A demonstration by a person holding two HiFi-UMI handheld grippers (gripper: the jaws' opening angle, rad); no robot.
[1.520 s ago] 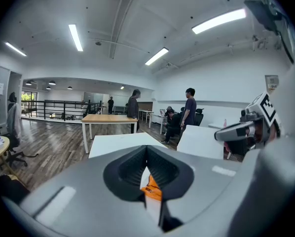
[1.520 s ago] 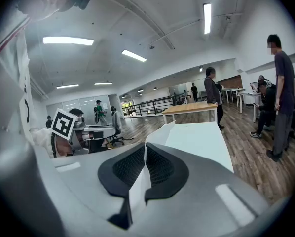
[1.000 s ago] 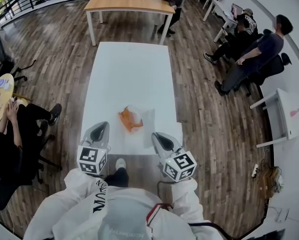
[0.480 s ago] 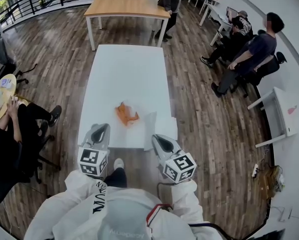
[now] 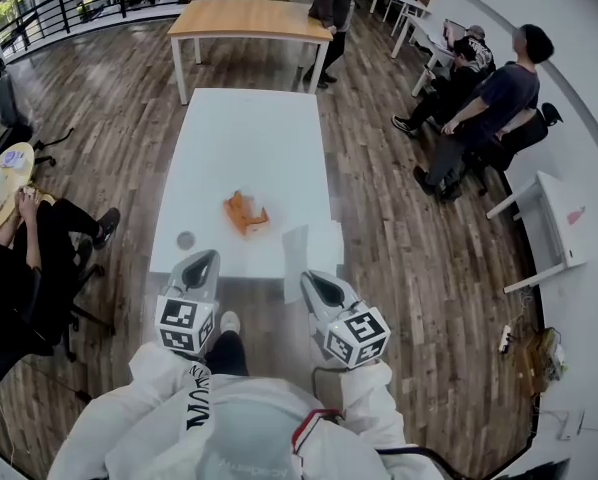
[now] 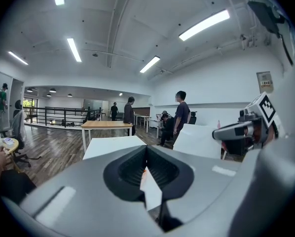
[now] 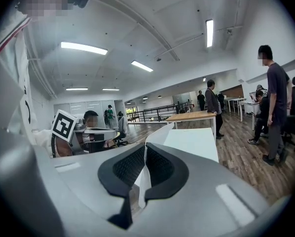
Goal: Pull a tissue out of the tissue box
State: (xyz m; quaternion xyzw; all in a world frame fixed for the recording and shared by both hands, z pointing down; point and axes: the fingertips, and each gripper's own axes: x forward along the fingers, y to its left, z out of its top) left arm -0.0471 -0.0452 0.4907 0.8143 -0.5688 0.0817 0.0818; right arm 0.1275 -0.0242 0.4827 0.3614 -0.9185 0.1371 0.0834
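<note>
Right gripper (image 5: 307, 276): pressed together on the near edge of a white tissue (image 5: 311, 248); its own view shows the sheet running up out of the closed pads.
Left gripper (image 5: 207, 255): jaws together at the tips. A white sliver with an orange fleck shows in the gap behind them; it may be the table and box seen through the gap rather than anything pinched.
Tissue box (image 5: 244, 211): orange, crumpled-looking, lying on the white table (image 5: 244, 138) towards its near end, roughly midway across.
Tissue position: it spreads forward from the right gripper over the table's near right corner. Its far edge lies near the box but apart from it.
Key relation: the box lies ahead of both grippers and between their lines, up and to the left of the right gripper and nearer the left one. The tissue's long axis runs away from the person, off to the right of the box.
Stage, as judged: the sheet looks free of the box, so the pull itself seems done.
Next move, as judged: a second pull would suit the left gripper, which needs only a short reach forward and slightly right.
Other: a small round grey thing (image 5: 186, 239) sits on the table just ahead of the left gripper.
</note>
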